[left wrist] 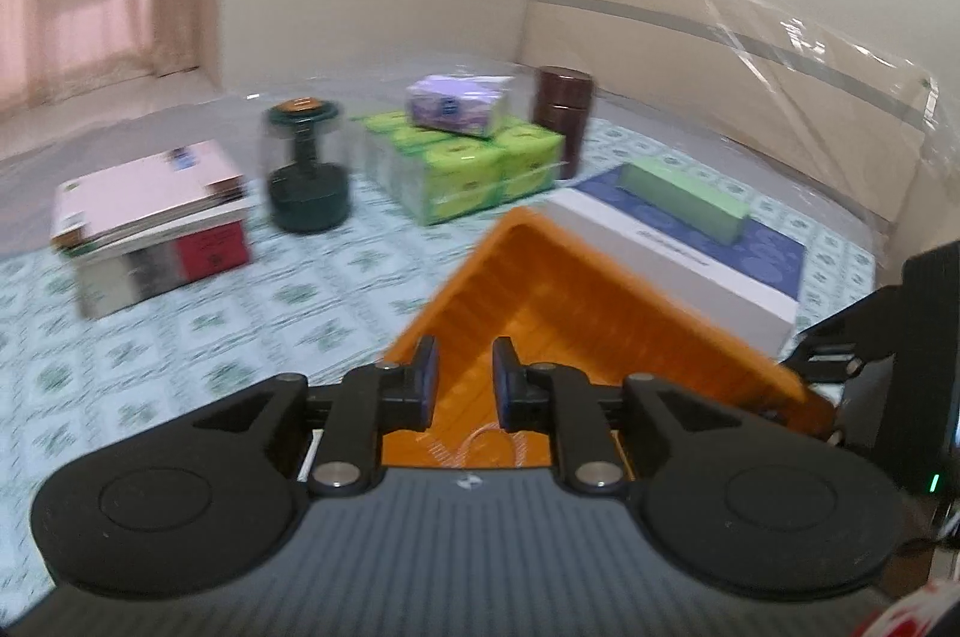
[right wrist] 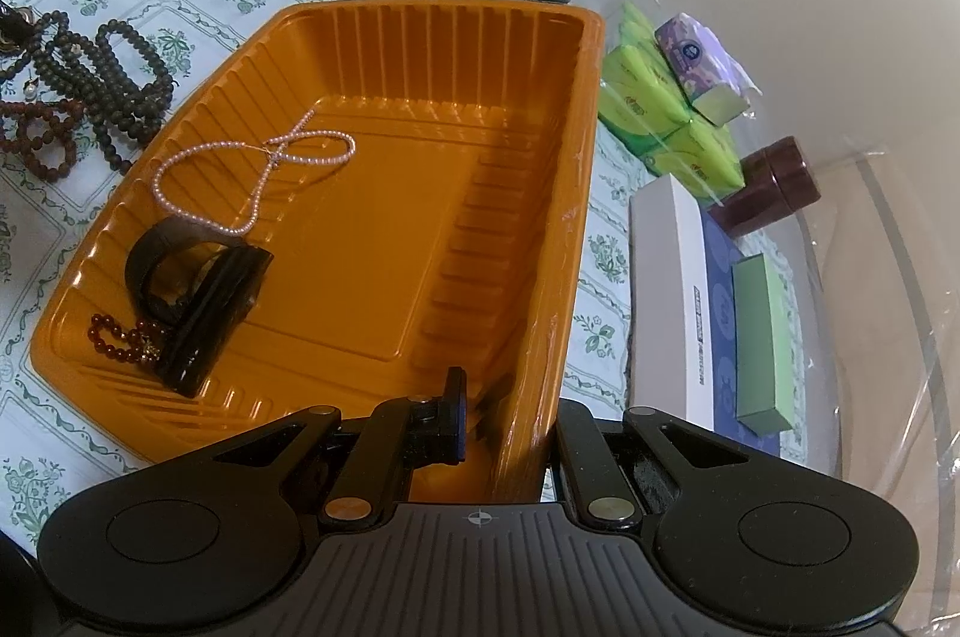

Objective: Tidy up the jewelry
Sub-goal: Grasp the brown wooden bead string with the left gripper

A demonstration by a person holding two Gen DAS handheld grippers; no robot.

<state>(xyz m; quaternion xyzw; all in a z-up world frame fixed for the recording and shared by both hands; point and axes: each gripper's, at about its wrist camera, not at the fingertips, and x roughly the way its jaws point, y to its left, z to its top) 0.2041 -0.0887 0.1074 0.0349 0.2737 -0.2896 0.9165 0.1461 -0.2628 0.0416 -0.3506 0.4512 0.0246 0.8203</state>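
An orange plastic tray point(right wrist: 372, 241) lies on the green-patterned cloth. It holds a pink pearl strand point(right wrist: 252, 169), a black band on a dark holder point(right wrist: 198, 295) and a red bead bracelet point(right wrist: 117, 337). My right gripper point(right wrist: 510, 415) is shut on the tray's near right wall, one finger point(right wrist: 459, 415) inside and the other hidden behind the wall. Dark bead strands point(right wrist: 102, 90) and reddish-brown beads point(right wrist: 42, 138) lie on the cloth left of the tray. My left gripper point(left wrist: 465, 367) hovers over the tray point(left wrist: 570, 313), open by a narrow gap with nothing between its pads; the pearl strand point(left wrist: 486, 442) shows below it.
Behind the tray stand a stack of books point(left wrist: 150, 229), a dark green jar point(left wrist: 306, 169), green tissue packs point(left wrist: 462, 169) with a purple pack point(left wrist: 456, 102) on top, and a brown canister point(left wrist: 561, 114). A white-and-blue box point(left wrist: 678, 247) carrying a green box point(left wrist: 684, 199) lies right of the tray.
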